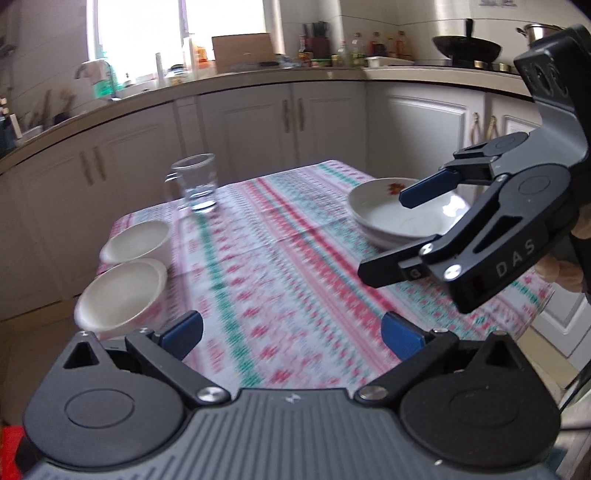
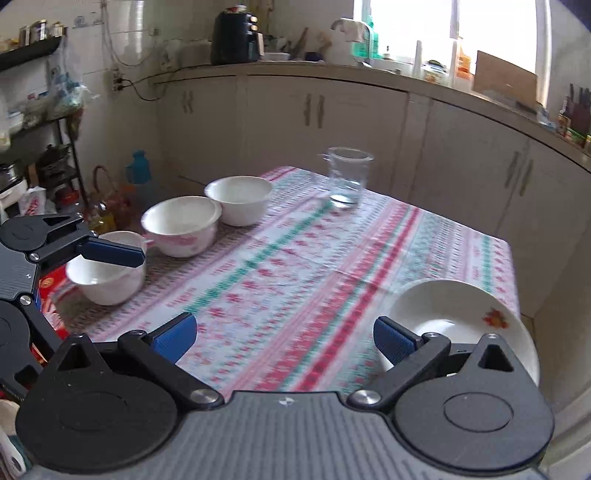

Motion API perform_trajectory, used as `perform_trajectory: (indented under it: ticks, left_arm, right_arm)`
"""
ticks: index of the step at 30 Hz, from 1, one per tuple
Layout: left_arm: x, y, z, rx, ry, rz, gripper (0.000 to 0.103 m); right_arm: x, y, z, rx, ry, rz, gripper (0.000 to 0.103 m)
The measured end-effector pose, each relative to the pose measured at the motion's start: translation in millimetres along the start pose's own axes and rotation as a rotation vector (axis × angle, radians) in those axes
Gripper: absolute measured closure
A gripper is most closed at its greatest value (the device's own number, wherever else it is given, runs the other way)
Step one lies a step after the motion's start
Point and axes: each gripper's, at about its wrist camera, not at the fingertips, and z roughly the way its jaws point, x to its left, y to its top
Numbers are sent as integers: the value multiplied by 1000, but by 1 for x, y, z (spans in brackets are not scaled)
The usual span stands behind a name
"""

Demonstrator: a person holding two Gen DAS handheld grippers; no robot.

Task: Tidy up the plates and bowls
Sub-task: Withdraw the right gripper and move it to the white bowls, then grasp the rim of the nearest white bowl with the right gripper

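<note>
Tablecloth (image 1: 280, 258) pattern blurred, right tool (image 1: 388, 236) partly hiding plates (image 1: 373, 218)

Daylight floods through an overexposed window (image 1: 140, 33); the patterned tablecloth (image 1: 280, 258) smears with motion blur, and fisheye bends the edges.

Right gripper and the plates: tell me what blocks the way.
Nothing visible does. The right gripper is open over bare tablecloth, with the stacked plates just beside it; the glass stands far off.
</note>
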Motion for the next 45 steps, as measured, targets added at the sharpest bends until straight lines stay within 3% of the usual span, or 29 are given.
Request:
perform_trajectory:
  ticks: [13,17,23,39,45]
  left_arm:
    - [50,-45,-37,-3,84,-79,1]
    - [67,-58,-39,15,95,-99,1]
    - [93,-74,-34,43,119,-109,1]
    - [119,-86,-8,57,56,-82,3]
    - [119,-84,-4,43,34,-87,4]
  right_arm:
    - [75,20,33,20,128,-85,0]
    - [94,25,44,36,136,-149,0]
    - [105,35,62,59,142,-145,0]
    - [131,58,112,99,221,-169,1]
    - [138,64,131,135,260,-190,13]
